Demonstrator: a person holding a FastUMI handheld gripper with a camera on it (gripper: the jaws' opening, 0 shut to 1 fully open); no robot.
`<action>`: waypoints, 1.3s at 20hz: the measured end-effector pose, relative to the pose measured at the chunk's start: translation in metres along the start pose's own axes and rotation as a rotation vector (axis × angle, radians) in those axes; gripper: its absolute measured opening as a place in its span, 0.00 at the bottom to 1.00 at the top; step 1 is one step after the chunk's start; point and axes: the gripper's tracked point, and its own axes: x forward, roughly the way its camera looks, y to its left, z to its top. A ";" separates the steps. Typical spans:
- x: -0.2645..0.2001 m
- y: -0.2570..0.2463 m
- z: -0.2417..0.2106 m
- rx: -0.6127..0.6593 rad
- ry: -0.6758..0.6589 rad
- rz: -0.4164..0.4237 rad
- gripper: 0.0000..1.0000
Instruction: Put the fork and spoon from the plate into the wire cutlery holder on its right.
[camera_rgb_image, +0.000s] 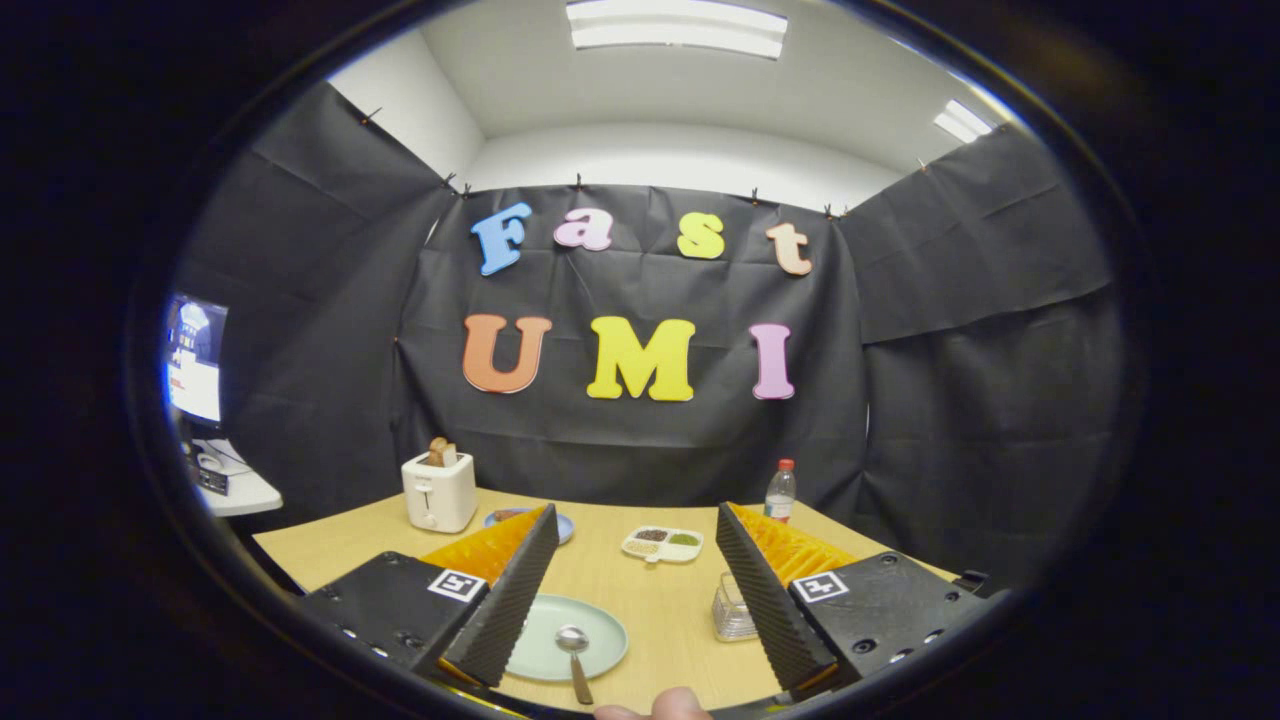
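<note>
A pale green plate (600, 625) lies on the wooden table, partly behind my left finger. A metal spoon (575, 648) rests on it, bowl away from me and handle toward me. The fork is hidden from me. The wire cutlery holder (733, 610) stands to the plate's right, partly covered by my right finger. My gripper (635, 525) hangs open above the table, fingers wide apart, with nothing between them. The plate and spoon sit below and between the fingers.
A white toaster (439, 490) with bread in it stands at the table's far left. A blue dish (563, 524) lies beside it, a divided white tray (662, 544) sits mid-table, and a water bottle (781, 491) stands at the back right. A person's fingertip (668, 705) shows near the front edge.
</note>
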 end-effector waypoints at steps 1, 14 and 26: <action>0.000 0.000 -0.001 0.003 0.003 0.001 0.95; 0.002 0.015 -0.004 0.007 0.020 0.040 0.95; 0.019 0.043 -0.060 -0.025 0.240 0.130 0.95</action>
